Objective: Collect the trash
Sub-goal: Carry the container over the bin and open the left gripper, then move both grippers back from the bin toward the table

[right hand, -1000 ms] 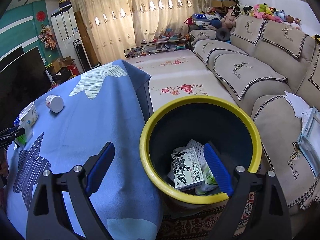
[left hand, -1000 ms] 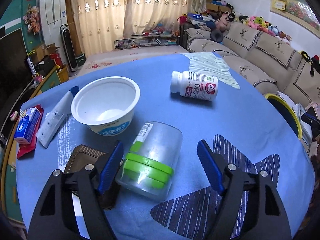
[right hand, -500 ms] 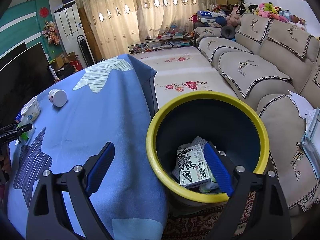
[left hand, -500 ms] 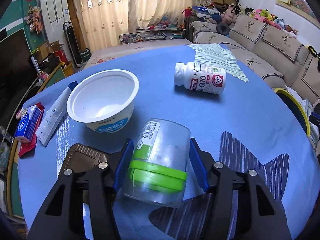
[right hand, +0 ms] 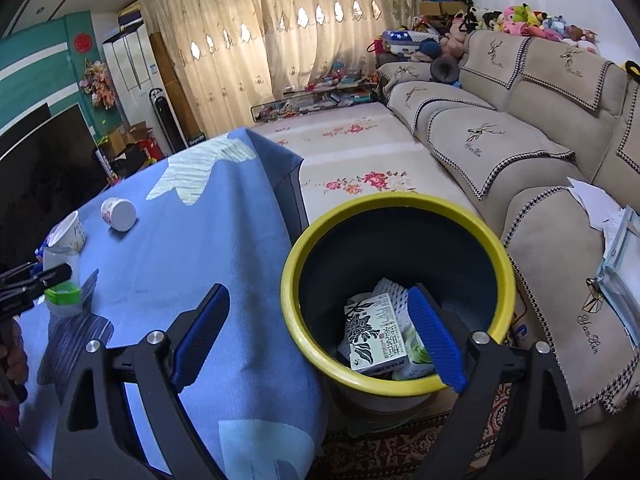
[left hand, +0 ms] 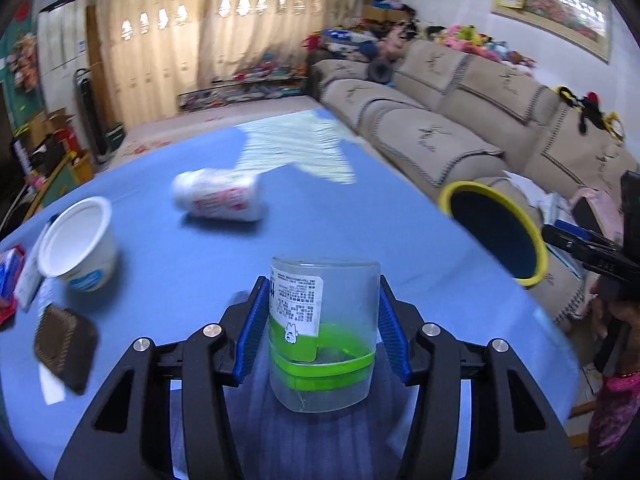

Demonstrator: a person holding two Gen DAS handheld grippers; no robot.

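Note:
A clear plastic jar with a green lid (left hand: 324, 332) sits between the blue pads of my left gripper (left hand: 322, 288), lid end nearest the camera. The jaws are closing and both pads press its sides; it is held just above the blue tablecloth (left hand: 360, 220). In the right wrist view the same jar (right hand: 60, 280) shows at the far left. The yellow-rimmed trash bin (right hand: 296, 276) stands beside the table, with a printed carton (right hand: 376, 332) and wrappers inside. My right gripper (right hand: 316, 292) hangs open over the bin's near side, holding nothing.
On the cloth lie a white pill bottle (left hand: 218, 200), a white cup (left hand: 76, 248), a brown square piece (left hand: 66, 344), a white tube (left hand: 30, 280) and a red-and-blue pack (left hand: 8, 276). A beige sofa (right hand: 520, 140) runs behind the bin (left hand: 452, 192).
The left jaws closed onto the jar, which lay on the cloth between them. The left gripper then swung right with it, bringing the bin into its view. The right gripper barely shifted.

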